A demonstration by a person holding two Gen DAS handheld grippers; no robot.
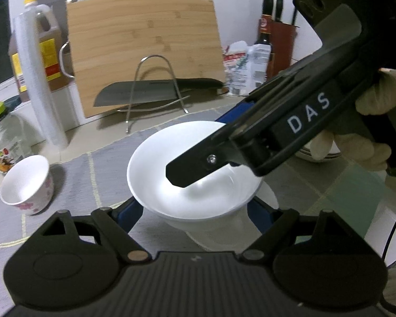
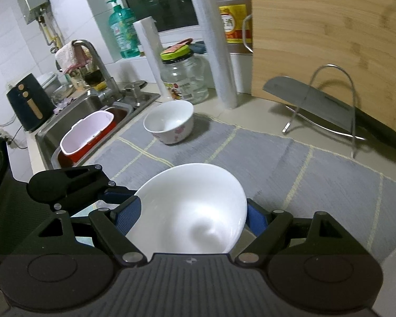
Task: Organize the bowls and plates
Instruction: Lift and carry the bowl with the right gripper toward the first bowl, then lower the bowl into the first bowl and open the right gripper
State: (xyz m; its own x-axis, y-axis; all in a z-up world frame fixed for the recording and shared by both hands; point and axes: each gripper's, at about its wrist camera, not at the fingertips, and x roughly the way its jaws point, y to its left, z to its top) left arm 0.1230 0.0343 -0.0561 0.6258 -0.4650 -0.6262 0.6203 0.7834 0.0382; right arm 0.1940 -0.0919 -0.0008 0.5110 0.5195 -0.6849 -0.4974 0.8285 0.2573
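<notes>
White letters "DAS" marked the right gripper (image 1: 177, 171) at frame right, both it and the left gripper (image 1: 195, 211) clamping the white bowl (image 1: 187, 169) above a grey checked mat (image 2: 277, 158) on a kitchen counter (image 2: 264, 108).

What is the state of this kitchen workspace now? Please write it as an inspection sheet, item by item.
Surface: grey checked mat on a pale counter.
Job's things: white bowl, tilted, between the claws; flowered bowl, upright on the mat.
Clutter: cleaver in a wire rack; cutting board leaning behind it; glass jar.
Grippers: right claw is closed on the white bowl; left claw flanks its lower part, grip unclear.
Cables: black cable hangs at the right edge of the left wrist view.
Surroundings: sink left of the mat; tiled wall behind.
</notes>
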